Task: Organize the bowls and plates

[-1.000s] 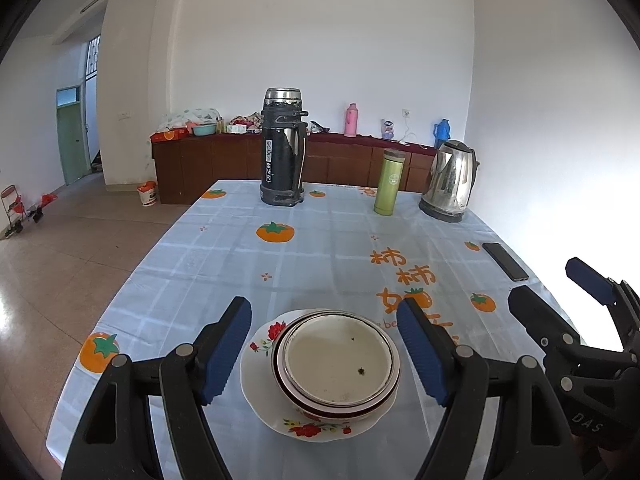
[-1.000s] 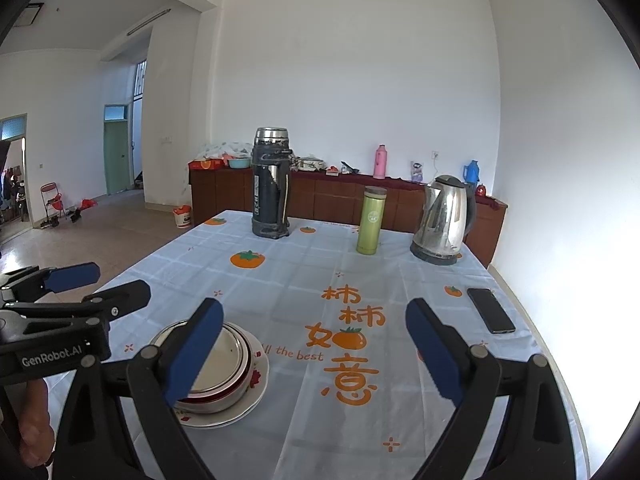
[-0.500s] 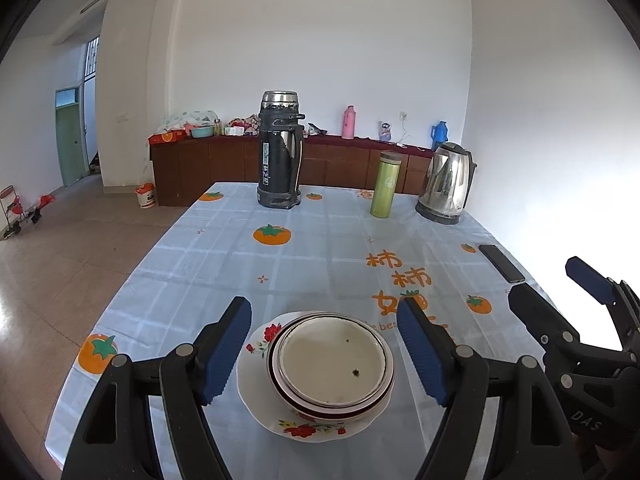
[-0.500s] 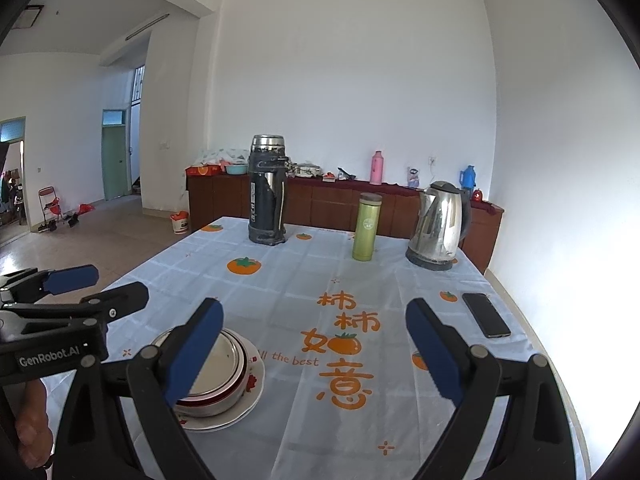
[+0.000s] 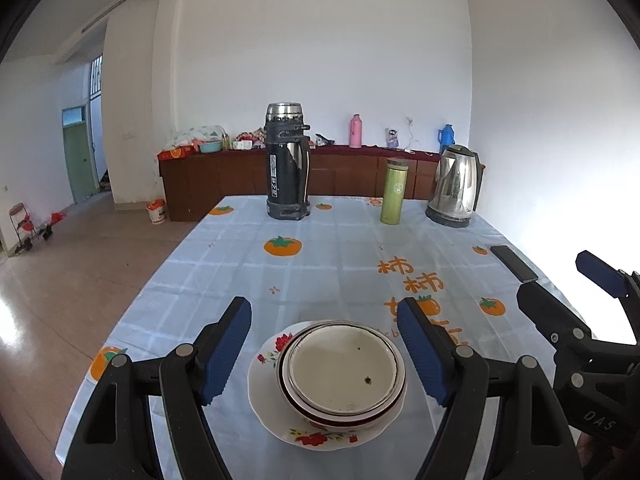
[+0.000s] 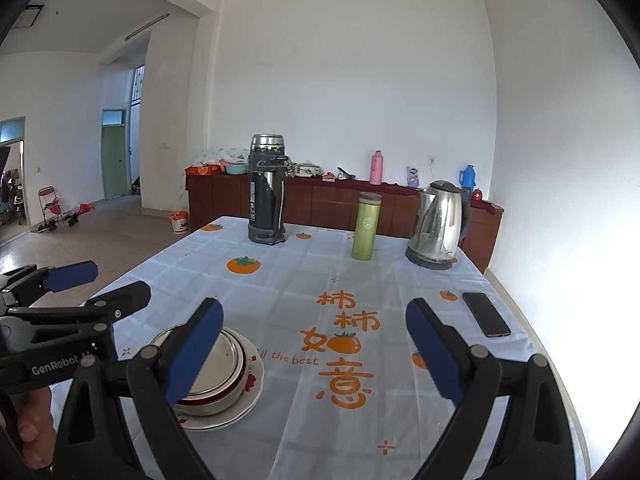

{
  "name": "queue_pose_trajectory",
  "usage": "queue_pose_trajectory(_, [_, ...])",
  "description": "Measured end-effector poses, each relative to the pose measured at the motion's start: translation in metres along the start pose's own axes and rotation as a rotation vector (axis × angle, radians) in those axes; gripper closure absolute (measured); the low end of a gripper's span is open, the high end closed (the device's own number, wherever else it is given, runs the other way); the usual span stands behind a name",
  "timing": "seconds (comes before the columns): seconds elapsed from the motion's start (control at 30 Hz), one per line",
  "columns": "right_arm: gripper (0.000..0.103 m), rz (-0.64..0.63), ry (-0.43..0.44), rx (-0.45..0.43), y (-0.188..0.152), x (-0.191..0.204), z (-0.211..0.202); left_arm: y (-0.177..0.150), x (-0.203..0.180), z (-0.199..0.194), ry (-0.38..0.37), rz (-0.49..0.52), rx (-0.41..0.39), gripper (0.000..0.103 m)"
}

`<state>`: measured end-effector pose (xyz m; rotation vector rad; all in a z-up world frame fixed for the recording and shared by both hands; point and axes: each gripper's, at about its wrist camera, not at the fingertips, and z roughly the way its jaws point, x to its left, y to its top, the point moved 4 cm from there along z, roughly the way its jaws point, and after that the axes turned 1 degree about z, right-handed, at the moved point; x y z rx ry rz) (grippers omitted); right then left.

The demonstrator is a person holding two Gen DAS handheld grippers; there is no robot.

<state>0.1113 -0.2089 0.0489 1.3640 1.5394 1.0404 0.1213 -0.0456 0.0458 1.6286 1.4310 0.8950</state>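
Note:
A stack of white bowls (image 5: 342, 374) with dark red rims sits on a white flowered plate (image 5: 320, 436) near the table's front edge. The top bowl holds a few dark specks. My left gripper (image 5: 324, 350) hovers open just above and in front of the stack, its blue pads wide apart on either side and touching nothing. In the right wrist view the same bowls (image 6: 218, 376) and plate (image 6: 244, 404) lie at the lower left, partly behind the left finger. My right gripper (image 6: 314, 354) stands open over bare tablecloth, to the right of the stack.
At the far end of the table stand a dark thermos jug (image 5: 287, 162), a green flask (image 5: 394, 191) and a steel kettle (image 5: 456, 186). A black phone (image 6: 486, 314) lies near the right edge. A brown sideboard (image 5: 224, 184) stands behind the table.
The left view has tilted up slightly, so the bowl stack sits a little lower in it. Both grippers stay open and in place.

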Motion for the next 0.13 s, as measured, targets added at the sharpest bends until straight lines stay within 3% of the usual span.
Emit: queue_pose_trajectory(0.13, [0.009, 0.000, 0.001, 0.000, -0.0006, -0.0007, -0.0001, -0.0001, -0.0026, -0.0020, -0.003, 0.013, -0.006, 0.026])
